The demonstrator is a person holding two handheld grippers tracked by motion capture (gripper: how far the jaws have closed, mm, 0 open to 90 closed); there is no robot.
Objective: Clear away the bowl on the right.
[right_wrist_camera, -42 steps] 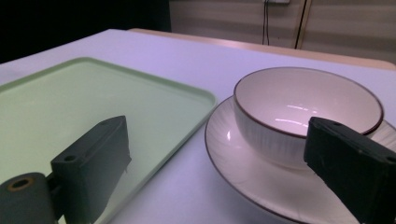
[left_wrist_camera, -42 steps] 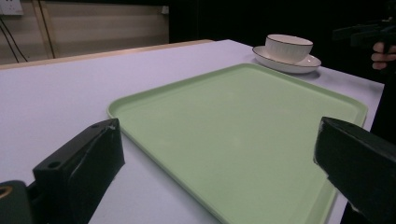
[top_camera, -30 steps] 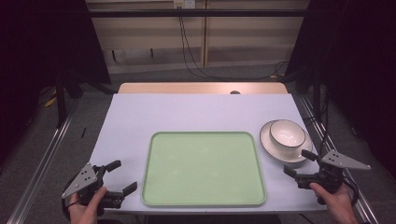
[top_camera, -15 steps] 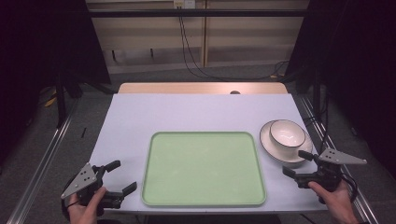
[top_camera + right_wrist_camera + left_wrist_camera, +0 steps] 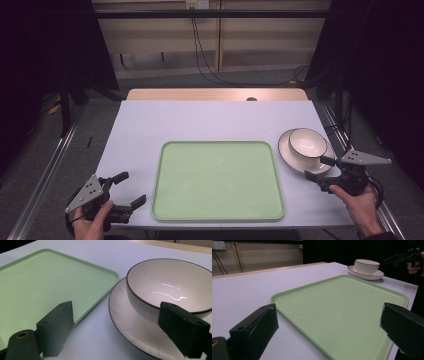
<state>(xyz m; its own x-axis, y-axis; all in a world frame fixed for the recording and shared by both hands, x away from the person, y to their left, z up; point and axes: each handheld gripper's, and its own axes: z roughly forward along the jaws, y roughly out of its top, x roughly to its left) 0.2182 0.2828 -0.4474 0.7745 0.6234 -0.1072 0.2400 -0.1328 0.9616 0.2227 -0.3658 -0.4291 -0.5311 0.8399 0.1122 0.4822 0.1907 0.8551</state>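
My right gripper [image 5: 316, 168] hangs at the near right edge of the table [image 5: 210, 120], jaws spread wide with nothing between them, their tips over the near rim of the white plate [image 5: 287, 152]. A white bowl [image 5: 306, 142] with a dark rim sits on that plate, just beside the right side of the green tray [image 5: 218, 180], which lies flat in the middle. My left gripper [image 5: 131, 189] rests at the near left corner, jaws also apart and empty, pointing across the tray from just beside its left edge
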